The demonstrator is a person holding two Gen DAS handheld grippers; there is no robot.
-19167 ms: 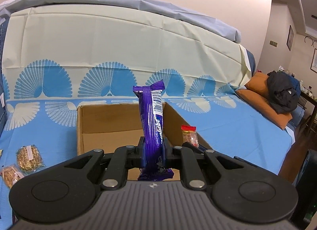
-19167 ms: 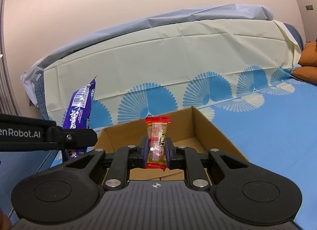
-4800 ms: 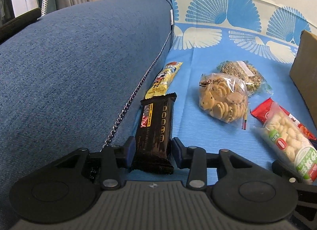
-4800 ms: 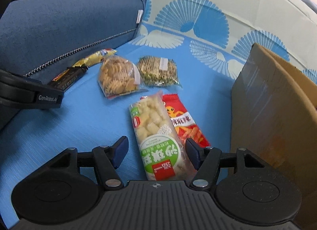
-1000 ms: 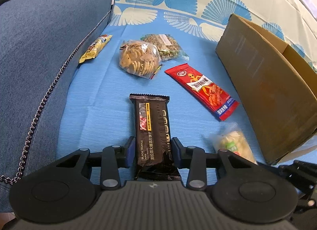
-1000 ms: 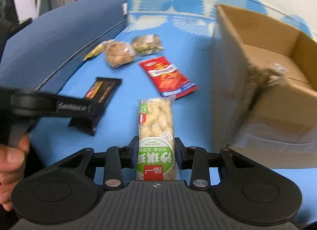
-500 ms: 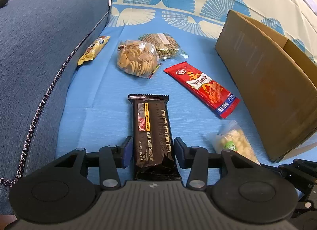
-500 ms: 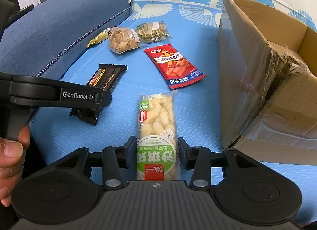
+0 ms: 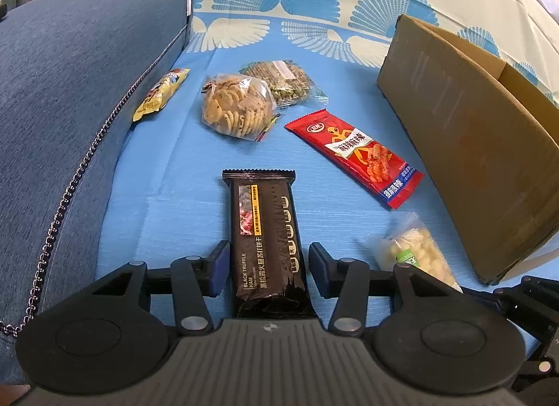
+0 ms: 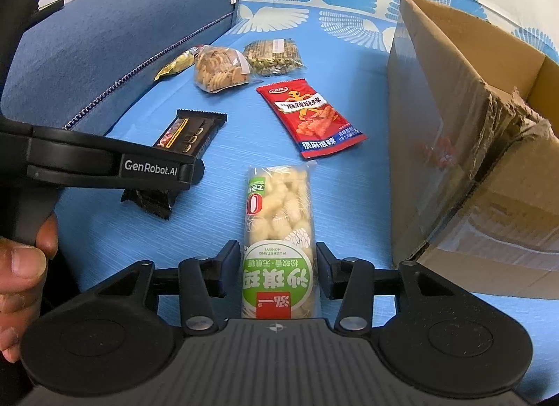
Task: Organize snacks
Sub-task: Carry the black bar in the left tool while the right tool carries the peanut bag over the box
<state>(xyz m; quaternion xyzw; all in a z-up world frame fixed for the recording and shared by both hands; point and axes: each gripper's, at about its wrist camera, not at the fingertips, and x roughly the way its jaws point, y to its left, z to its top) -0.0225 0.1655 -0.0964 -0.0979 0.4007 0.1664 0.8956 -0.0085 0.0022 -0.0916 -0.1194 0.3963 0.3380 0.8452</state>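
A dark brown cracker pack [image 9: 267, 238] lies on the blue sheet between the fingers of my left gripper [image 9: 268, 268], which is open with gaps on both sides. It also shows in the right wrist view [image 10: 185, 147]. A clear-and-green puffed snack pack [image 10: 279, 241] lies between the fingers of my right gripper [image 10: 277, 266], also open; it shows in the left wrist view [image 9: 415, 255] too. The open cardboard box [image 10: 471, 147] stands to the right, also in the left wrist view [image 9: 468, 133].
A red snack pack [image 9: 356, 156], a bag of cookies [image 9: 234, 109], a seed-cake pack [image 9: 279, 82] and a yellow bar [image 9: 160, 93] lie further back on the sheet. A blue sofa arm [image 9: 63, 98] rises on the left.
Both grippers have opened: one second ago each pinched its pack, now both packs lie loose on the sheet near the box. Earlier they were carried here from beside the sofa arm.
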